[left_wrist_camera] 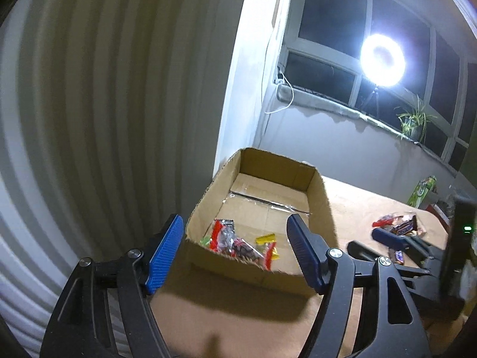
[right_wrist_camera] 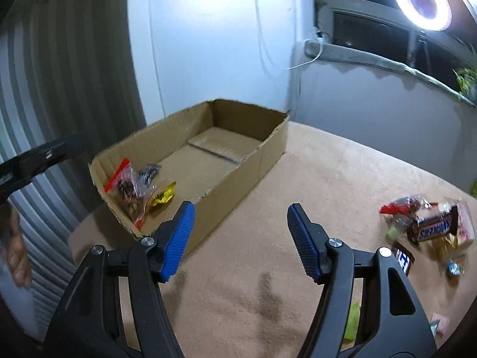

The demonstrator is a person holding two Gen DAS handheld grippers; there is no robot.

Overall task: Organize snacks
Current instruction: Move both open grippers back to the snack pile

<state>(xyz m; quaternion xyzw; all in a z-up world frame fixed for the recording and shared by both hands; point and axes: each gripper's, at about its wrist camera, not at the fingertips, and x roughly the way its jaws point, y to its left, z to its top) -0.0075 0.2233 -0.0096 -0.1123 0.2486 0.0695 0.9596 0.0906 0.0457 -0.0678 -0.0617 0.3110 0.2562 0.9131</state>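
Sitting on the tan table [right_wrist_camera: 313, 179], the open cardboard box [right_wrist_camera: 247, 167] holds a few snacks at its near end: a clear bag with a red strip [right_wrist_camera: 126, 183] and a small yellow packet [right_wrist_camera: 163, 197]; the rest of its floor is bare. More snacks, among them a Snickers bar [right_wrist_camera: 435, 223], lie in a loose pile [right_wrist_camera: 426, 226] well to the right. The left gripper [left_wrist_camera: 235, 250] and right gripper [right_wrist_camera: 240, 238] both stand released, with nothing between their fingers. Smaller wrappers are too blurred to name.

Snack packets [right_wrist_camera: 140, 185] in cardboard box's [right_wrist_camera: 238, 176] near end, loose snack pile [right_wrist_camera: 429, 226] right, perhaps apart, on table [right_wrist_camera: 313, 203]
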